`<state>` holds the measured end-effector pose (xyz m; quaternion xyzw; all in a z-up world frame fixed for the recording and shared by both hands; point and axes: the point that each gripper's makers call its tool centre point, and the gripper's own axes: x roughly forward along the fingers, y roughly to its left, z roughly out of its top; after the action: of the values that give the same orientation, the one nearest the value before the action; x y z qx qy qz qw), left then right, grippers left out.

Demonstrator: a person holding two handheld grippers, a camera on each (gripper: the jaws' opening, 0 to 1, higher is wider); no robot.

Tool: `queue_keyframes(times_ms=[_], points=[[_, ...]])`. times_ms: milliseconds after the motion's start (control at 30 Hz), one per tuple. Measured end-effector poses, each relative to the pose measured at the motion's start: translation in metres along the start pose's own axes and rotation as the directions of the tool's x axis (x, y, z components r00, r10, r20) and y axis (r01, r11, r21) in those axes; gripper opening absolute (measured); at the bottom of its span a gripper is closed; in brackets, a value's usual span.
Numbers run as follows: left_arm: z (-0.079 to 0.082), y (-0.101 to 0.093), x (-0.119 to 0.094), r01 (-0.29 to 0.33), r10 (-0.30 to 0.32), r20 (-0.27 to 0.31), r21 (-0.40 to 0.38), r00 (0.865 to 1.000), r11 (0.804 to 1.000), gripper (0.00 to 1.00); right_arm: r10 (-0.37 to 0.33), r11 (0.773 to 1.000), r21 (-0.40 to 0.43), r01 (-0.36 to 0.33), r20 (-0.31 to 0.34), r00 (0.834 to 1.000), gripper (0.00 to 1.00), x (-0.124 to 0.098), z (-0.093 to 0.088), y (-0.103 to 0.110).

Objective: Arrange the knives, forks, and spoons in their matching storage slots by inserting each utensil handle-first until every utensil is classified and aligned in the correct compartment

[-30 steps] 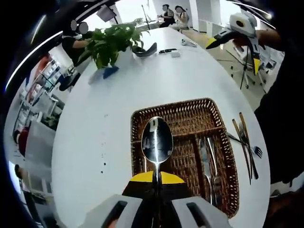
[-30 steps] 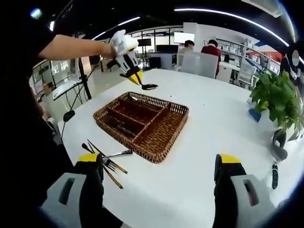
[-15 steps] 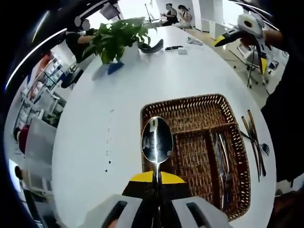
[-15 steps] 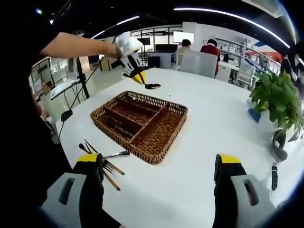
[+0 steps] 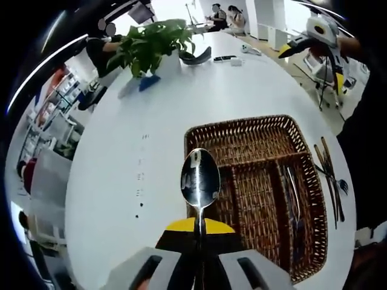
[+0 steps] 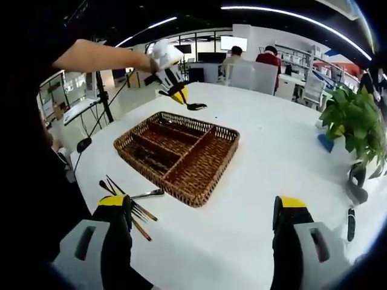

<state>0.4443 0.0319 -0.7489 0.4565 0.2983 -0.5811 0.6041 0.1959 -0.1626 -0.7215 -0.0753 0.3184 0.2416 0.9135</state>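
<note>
The left gripper (image 5: 198, 232) is clenching its fingers on a spoon (image 5: 200, 179), bowl up at frame centre, above the wicker tray (image 5: 253, 140) on the white worktop (image 5: 121, 151). The right gripper (image 6: 199, 220) is hanging released; forks (image 6: 130, 205) are lying lower left beside the tray.

Leafy potted plant (image 5: 148, 45) on white table (image 5: 115, 157); seated people beyond.

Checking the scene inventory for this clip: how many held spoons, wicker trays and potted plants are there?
Spoon in left gripper: 1
Wicker tray: 1
Potted plant: 1
Total: 3
</note>
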Motion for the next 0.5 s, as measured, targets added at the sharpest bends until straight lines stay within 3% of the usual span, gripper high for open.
queue_keyframes(times_ms=[500], points=[[-0.017,-0.011,0.027,0.038,-0.038,0.002,-0.035,0.999,0.999,0.00,-0.001,1.000,0.009,0.001,-0.028,1.000,0.99,0.002,-0.009,-0.001]])
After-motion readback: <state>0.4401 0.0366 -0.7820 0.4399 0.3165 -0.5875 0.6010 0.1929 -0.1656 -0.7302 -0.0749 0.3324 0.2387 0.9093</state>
